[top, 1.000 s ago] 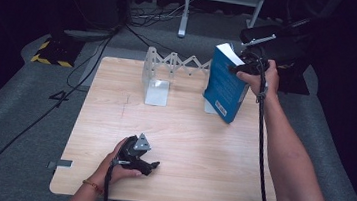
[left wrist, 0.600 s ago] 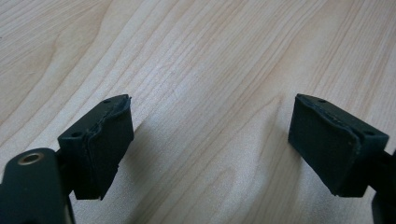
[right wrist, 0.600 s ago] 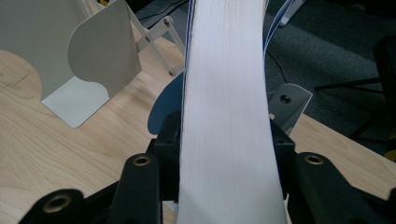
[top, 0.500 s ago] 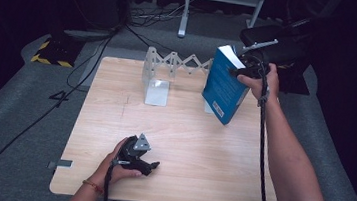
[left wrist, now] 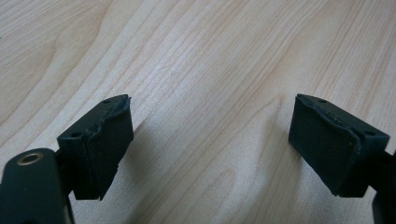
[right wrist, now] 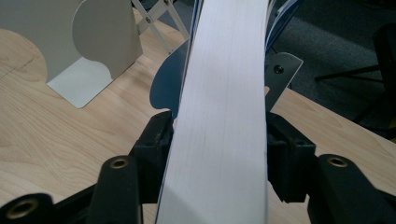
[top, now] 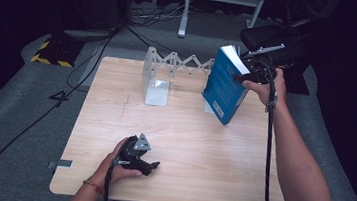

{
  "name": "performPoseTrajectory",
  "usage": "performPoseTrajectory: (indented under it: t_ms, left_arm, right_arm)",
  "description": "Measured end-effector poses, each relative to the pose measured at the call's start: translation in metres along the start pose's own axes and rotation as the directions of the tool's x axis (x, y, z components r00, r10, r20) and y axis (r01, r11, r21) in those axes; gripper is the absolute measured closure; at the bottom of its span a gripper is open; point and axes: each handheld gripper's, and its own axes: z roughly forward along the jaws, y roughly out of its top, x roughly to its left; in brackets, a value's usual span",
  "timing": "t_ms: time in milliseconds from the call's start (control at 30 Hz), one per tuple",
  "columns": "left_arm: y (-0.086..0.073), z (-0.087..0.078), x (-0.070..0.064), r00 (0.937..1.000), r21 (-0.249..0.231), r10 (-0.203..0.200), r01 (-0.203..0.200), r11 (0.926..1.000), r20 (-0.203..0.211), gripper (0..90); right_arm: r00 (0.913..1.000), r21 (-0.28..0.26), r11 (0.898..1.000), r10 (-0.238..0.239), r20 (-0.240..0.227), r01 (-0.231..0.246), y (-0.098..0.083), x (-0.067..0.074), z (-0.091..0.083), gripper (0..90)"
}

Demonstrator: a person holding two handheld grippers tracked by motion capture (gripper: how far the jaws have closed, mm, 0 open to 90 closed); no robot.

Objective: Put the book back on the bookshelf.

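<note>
The blue book (top: 225, 85) stands tilted at the far right of the table (top: 191, 147), its lower corner down on the wood just in front of the accordion book rack (top: 180, 63), its top leaning toward the person. The right gripper (top: 243, 78) has it by the upper page edge, and in the right gripper view the white page block (right wrist: 219, 116) runs straight up between the two black pads (right wrist: 156, 140). Those jaws have just been opening, with the book between them; the pads look to sit right at the covers, and whether they press or merely bracket I can't quite tell. That's the danger here: a book balanced on one corner and leaning, with a loosening grip, could topple flat onto the table or slide along the wood instead of settling upright. The grey bookend (right wrist: 88, 51) stands just to one side, apart from the book, so nothing props it on that side. A sloppy release could also let the cover fan open. Down near the front edge, the left gripper (top: 152, 166) rests on the table, jaws spread wide over bare wood, holding nothing, well apart from the book and in no position to catch it.
</note>
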Motion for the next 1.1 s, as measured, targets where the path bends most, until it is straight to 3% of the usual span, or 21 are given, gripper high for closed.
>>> performPoseTrajectory:
  t_ms: [433,600,1100]
  left_arm:
    - [0.001,0.001,0.000,1.0000,0.001,0.000,0.000,1.0000,-0.001,13.9]
    - [0.001,0.001,0.000,1.0000,0.001,-0.003,0.003,1.0000,-0.002,13.9]
    - [0.001,0.001,-0.001,1.0000,0.001,-0.007,0.007,1.0000,-0.006,13.7]
  right_arm:
    - [0.9993,0.001,0.999,-0.035,0.011,0.035,-0.021,0.002,-0.017,38.7]
    - [0.9996,-0.010,1.000,-0.028,0.009,0.028,-0.029,0.000,-0.018,35.6]
    - [0.9938,0.005,0.994,-0.111,-0.001,0.111,-0.060,0.000,-0.025,31.1]
